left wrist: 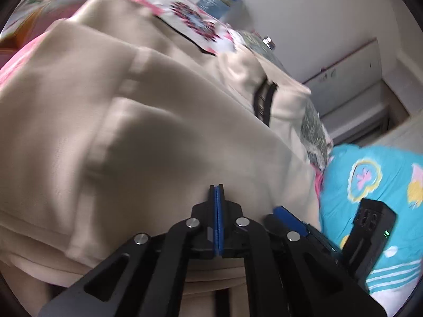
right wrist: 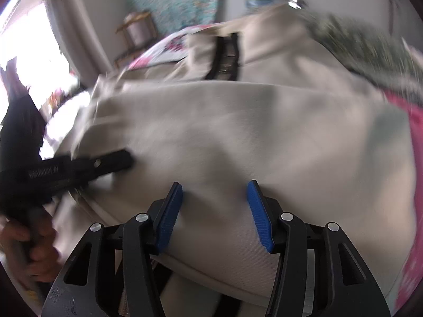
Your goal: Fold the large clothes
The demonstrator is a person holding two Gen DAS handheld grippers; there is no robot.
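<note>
Your left gripper [left wrist: 216, 187] sits nearest the left wrist camera, its blue-padded fingers [left wrist: 218, 211] pressed flat together with no cloth visibly between them, the tips just over the cream garment [left wrist: 132, 121]. In the right wrist view your right gripper [right wrist: 214, 186] has its fingers [right wrist: 170, 211] standing apart, about half spread, with the garment's smooth cloth showing in the gap and neither pad pinching it (the picture is blurred, so light touch cannot be ruled out). To the left of that gripper your left hand [right wrist: 34, 248] wraps the handle of the other tool, whose black tip lies against the garment.

The garment itself is spread wide over the bed [right wrist: 417, 137], filling most of both views, with folds and a seam running across it and a black-edged zipper opening [right wrist: 227, 56] at its far part. Beyond the garment's far edge lie a pink and white patterned bedsheet [left wrist: 195, 23] and a grey-green blanket [right wrist: 370, 45]. Beside the garment, a turquoise cartoon-print quilt [left wrist: 370, 179] shows in the left wrist view. Farthest off are the white wall [left wrist: 317, 21] and a small wooden stand [right wrist: 137, 31].
</note>
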